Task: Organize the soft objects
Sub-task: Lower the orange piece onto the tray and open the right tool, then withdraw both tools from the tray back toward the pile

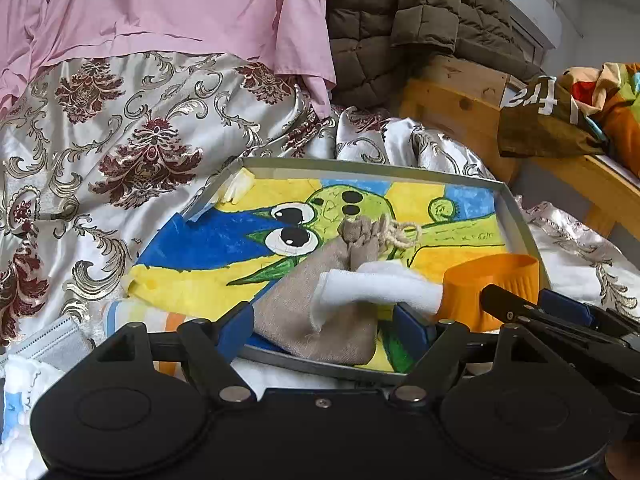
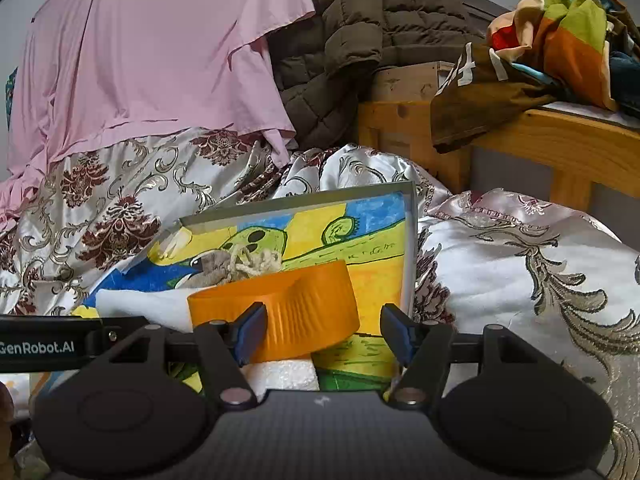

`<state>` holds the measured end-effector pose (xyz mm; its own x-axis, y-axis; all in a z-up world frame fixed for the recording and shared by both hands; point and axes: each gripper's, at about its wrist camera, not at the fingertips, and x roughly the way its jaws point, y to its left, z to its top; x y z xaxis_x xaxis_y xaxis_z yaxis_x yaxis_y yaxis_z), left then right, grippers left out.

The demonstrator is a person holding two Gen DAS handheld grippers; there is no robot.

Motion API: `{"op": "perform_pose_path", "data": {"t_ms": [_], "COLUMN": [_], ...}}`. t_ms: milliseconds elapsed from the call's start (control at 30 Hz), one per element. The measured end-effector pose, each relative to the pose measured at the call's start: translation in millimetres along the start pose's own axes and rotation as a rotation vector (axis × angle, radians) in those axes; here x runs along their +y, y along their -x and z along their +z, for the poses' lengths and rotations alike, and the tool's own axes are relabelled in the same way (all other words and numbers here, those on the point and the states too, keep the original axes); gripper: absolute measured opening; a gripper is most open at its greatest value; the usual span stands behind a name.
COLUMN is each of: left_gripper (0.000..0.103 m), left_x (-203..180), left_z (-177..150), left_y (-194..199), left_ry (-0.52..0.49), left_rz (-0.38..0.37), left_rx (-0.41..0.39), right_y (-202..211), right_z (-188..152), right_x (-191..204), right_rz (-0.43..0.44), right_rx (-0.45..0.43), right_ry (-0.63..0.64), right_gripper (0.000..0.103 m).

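Note:
A grey tray [image 1: 516,220] lies on the bed, lined with a bright frog-print cloth [image 1: 208,248]. On it rest a beige drawstring pouch [image 1: 320,320], a rolled white cloth [image 1: 376,288] lying across the pouch, and an orange ribbed soft cup [image 1: 492,280]. My left gripper [image 1: 324,326] is open, its blue pads either side of the pouch's lower end, with a gap on the right. My right gripper [image 2: 326,334] is open around the orange cup [image 2: 300,304]; the left pad sits close against it and the right pad stands clear. The pouch [image 2: 216,266] and white cloth [image 2: 140,304] lie behind the cup.
A floral satin quilt [image 1: 120,152] covers the bed. A pink sheet [image 1: 160,8] and a brown quilted jacket [image 1: 400,20] hang behind. A wooden bed frame [image 2: 540,140] with crumpled colourful clothes [image 2: 568,32] stands at the right. A face mask [image 1: 52,340] lies at lower left.

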<state>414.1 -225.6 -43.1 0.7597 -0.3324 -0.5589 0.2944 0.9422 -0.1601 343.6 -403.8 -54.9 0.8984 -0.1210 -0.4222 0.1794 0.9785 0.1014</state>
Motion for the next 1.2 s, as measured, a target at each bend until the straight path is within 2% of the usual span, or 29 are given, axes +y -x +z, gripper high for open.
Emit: {"op": "perform_pose_path", "data": {"t_ms": [100, 300, 567, 733, 933, 1067, 1200], "left_gripper": [0.078, 0.085, 0.086, 0.086, 0.09, 0.095, 0.096], "left_x": [1, 6, 13, 18, 28, 33, 39], "left_z": [-3, -4, -11, -14, -17, -25, -34], "left_y": [2, 13, 22, 35, 68, 99, 135], "left_ry": [-0.005, 0.01, 0.007, 0.035, 0.064, 0.063, 0.065], "left_rz": [0.008, 0.01, 0.02, 0.028, 0.05, 0.067, 0.069], "left_rx": [-0.002, -0.015, -0.008, -0.035, -0.087, -0.128, -0.153], "right_y": [2, 7, 14, 26, 57, 89, 121], "right_z": [0, 0, -2, -4, -3, 0, -1], "right_x": [-1, 3, 7, 4, -4, 2, 11], "right_rz": [0.004, 0.006, -0.002, 0.003, 0.038, 0.054, 0.071], "right_rx": [-0.004, -0.015, -0.014, -0.018, -0.044, -0.091, -0.119], "right_ry": [-0.004, 0.024, 0.045, 0.027, -0.043, -0.029, -0.033], "right_gripper": [0.071, 0.081, 0.084, 0.088, 0.096, 0.102, 0.103]}}
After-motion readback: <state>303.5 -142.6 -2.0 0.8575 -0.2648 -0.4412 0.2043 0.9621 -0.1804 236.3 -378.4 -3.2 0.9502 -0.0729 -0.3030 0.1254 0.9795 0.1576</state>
